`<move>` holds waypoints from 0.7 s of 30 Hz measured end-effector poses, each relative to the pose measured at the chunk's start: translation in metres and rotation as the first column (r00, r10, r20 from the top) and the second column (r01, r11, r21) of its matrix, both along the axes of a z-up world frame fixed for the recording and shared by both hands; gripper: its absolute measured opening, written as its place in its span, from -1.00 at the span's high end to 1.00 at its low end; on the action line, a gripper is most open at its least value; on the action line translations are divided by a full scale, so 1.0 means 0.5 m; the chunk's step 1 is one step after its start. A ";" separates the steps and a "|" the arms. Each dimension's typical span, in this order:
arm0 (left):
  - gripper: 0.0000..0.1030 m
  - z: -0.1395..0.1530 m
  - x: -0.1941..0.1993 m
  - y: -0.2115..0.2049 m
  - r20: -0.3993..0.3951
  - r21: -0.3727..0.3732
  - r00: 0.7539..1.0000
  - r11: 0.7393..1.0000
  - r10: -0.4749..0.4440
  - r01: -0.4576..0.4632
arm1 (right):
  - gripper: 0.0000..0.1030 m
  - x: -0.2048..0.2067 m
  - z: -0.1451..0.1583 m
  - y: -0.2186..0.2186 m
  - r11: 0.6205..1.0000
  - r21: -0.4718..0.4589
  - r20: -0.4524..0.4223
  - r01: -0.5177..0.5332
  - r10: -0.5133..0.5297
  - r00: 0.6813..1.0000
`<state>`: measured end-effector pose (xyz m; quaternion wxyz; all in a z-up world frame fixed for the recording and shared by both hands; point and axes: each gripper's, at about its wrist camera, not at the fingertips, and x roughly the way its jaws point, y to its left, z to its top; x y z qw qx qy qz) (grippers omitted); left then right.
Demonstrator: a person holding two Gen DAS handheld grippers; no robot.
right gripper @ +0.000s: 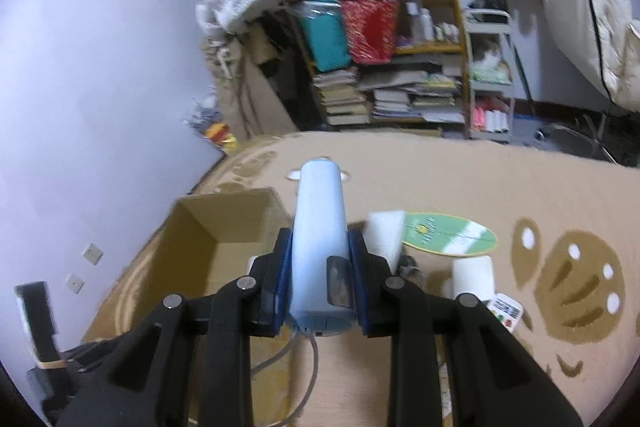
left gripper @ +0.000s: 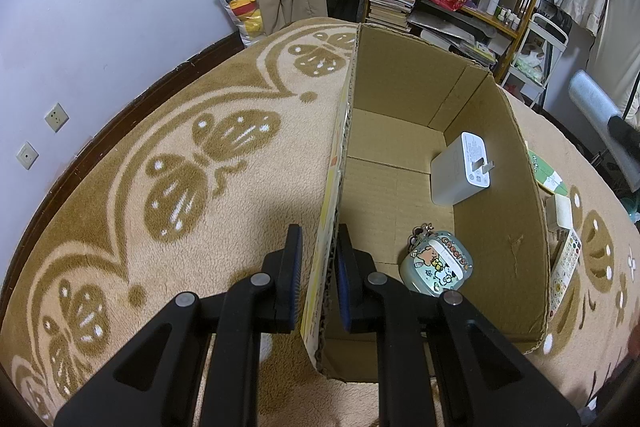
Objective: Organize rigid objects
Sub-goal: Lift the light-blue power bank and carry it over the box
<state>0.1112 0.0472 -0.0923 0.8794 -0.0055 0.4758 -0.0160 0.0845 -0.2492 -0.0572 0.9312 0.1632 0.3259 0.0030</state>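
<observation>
An open cardboard box stands on the patterned carpet; it also shows in the right wrist view. Inside lie a white charger block and a pale green cartoon earbud case. My left gripper is shut on the box's left wall, one finger on each side of it. My right gripper is shut on a pale blue cylindrical device with a cord, held above the box's right side.
On the carpet right of the box lie a green oval fan, a white block, a white cup-like object and a sticker sheet. A crowded shelf and a white wall stand beyond.
</observation>
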 end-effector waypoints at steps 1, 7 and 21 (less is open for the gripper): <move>0.71 0.000 0.000 0.000 0.000 0.000 1.000 1.000 0.000 0.000 | 0.44 -0.003 0.006 0.008 1.000 0.001 0.011 -0.012 0.012 1.000; 0.71 0.000 0.000 0.000 0.000 -0.001 1.000 1.000 0.000 0.000 | 0.44 -0.012 0.030 0.059 0.995 0.002 0.060 -0.096 0.095 0.994; 0.72 0.000 0.000 0.001 -0.001 -0.003 1.000 1.000 0.001 -0.001 | 0.44 -0.007 -0.048 0.185 0.955 -0.078 -0.002 -0.286 0.287 0.958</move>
